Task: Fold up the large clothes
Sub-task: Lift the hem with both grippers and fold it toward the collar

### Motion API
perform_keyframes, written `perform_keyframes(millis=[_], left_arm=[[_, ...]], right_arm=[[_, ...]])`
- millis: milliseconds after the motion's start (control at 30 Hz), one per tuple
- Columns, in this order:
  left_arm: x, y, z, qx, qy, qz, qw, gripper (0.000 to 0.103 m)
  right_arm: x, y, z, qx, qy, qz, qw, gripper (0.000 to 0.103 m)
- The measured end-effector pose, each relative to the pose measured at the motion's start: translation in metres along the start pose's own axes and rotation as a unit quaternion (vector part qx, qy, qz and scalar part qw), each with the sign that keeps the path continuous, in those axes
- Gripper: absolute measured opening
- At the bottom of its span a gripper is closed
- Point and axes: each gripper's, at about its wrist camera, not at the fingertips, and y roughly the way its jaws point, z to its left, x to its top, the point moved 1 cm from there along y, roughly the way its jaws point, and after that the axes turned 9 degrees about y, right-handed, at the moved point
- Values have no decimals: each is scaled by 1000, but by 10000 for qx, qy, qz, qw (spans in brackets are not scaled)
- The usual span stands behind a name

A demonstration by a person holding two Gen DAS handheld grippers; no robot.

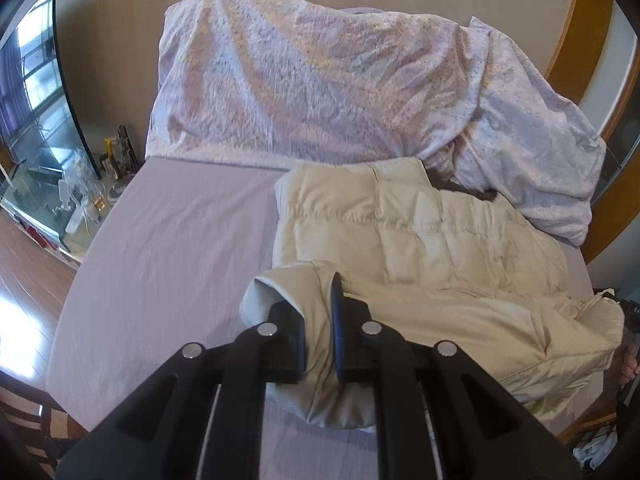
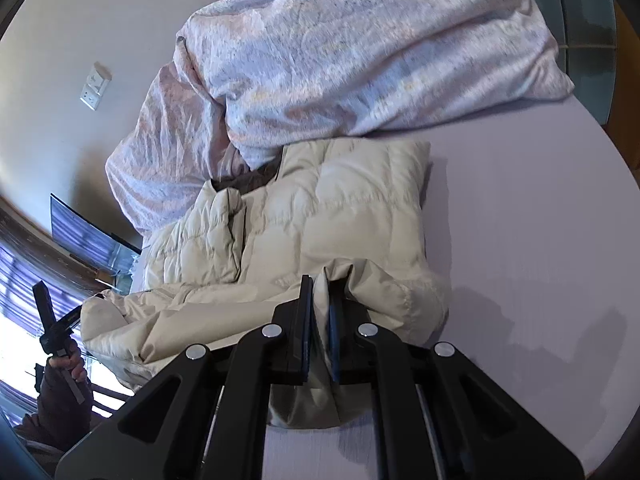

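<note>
A cream quilted puffer jacket lies on a bed with a lilac sheet, partly folded over itself. My left gripper is shut on a fold of the jacket's near edge, with fabric bunched between the fingers. In the right wrist view the same jacket lies ahead, and my right gripper is shut on another fold of its near edge. The left gripper's handle and the hand on it show at the far left of the right wrist view.
A crumpled floral duvet is heaped along the far side of the bed, touching the jacket's far edge; it also shows in the right wrist view. A glass side table with small items stands left of the bed. A wooden door frame is at the right.
</note>
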Motion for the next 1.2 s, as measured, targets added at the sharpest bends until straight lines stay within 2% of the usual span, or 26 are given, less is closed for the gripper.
perform_keyframes(millis=[467, 733, 1000, 1200], left_arm=[[46, 24, 1, 62, -1, -151, 9999, 11], [97, 50, -1, 95, -132, -249, 9996, 11], [126, 109, 4, 209, -441, 98, 9988, 12], [129, 169, 12, 363, -742, 607, 9947, 15]], right_arm=[[46, 20, 14, -117, 40, -247, 9996, 8], [87, 48, 18, -523, 360, -546, 9965, 8], [119, 103, 2, -878, 815, -457, 9918, 8], [139, 144, -17, -983, 1300, -222, 9864, 12]])
